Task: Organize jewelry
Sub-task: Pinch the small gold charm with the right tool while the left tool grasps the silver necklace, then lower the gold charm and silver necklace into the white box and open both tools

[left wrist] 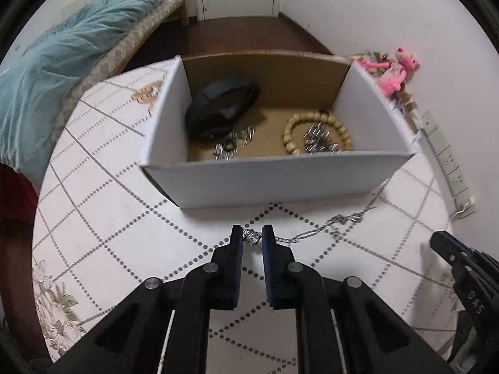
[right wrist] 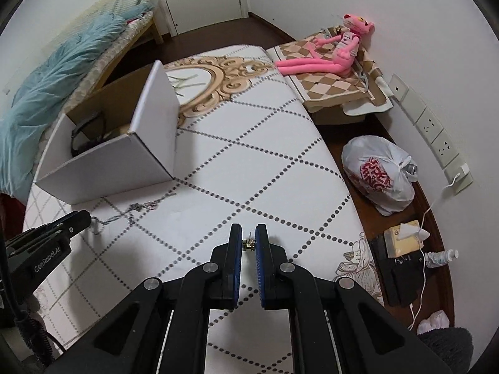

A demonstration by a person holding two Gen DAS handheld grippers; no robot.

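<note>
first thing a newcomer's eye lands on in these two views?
Probably the white cardboard box open at the middle of the patterned table, with a black band and a wooden bead bracelet inside. Next, the left gripper closing around a silver pendant whose chain trails right across the table. In the right wrist view, the pink plush toy against the wall stands out.
</note>
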